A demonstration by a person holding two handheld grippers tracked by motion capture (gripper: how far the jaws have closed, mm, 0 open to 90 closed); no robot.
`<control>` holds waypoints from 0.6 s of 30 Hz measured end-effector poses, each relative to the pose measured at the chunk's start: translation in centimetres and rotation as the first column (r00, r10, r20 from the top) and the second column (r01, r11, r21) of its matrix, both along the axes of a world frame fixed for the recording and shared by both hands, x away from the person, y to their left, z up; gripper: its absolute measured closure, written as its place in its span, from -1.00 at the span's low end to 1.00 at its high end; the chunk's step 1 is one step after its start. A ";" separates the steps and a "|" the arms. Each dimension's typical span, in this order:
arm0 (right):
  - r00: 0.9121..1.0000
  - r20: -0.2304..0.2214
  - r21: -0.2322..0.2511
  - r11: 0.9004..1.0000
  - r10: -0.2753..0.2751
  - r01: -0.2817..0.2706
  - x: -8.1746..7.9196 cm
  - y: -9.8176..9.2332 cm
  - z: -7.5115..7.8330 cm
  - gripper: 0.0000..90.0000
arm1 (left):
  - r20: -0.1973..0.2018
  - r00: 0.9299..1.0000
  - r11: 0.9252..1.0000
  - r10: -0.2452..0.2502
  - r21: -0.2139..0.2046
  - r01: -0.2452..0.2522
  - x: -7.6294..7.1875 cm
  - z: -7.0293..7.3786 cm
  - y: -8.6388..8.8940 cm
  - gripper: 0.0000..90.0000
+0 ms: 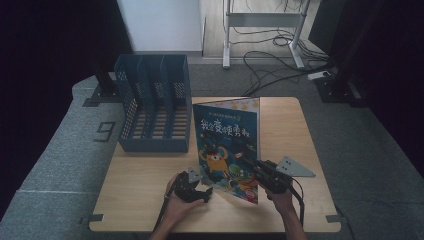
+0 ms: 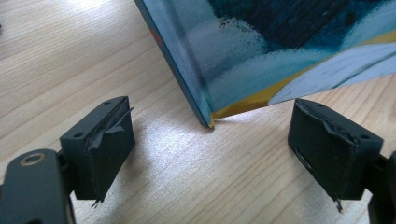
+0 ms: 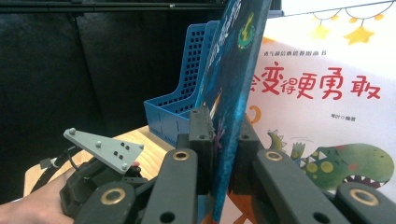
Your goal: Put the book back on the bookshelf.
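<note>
Book (image 1: pixel 227 145) stands tilted on its lower corner on the table (image 1: pixel 145 190), just right of the blue rack (image 1: pixel 155 110). Our right gripper (image 3: pixel 223 154) pinches its cover; our left gripper (image 2: pixel 210 140) hangs spread around the bottom corner, not touching. We judge filing is under way: next, steady it and lift toward a slot.

You are working in what looks like a lab or recording studio set up for tests. The small pale wooden surface (image 1: pixel 150 195) stands on grey carpet tiles (image 1: pixel 55 150), one marked with a black number nine (image 1: pixel 104 132). Black curtains (image 1: pixel 45 45) close off both sides. Behind, loose black cables (image 1: pixel 270 65) trail around a white metal desk frame (image 1: pixel 262 25) on the floor.
</note>
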State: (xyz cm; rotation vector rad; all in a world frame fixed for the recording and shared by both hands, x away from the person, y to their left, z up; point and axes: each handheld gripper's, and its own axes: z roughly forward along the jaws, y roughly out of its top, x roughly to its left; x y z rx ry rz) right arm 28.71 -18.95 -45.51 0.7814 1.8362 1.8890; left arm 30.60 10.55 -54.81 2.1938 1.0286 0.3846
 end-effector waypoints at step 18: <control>1.000 0.001 -0.006 1.000 0.021 -0.021 0.0 0.0 0.0 0.83 | 0.010 1.000 1.000 0.001 0.002 -0.001 0.2 0.0 0.7 -0.59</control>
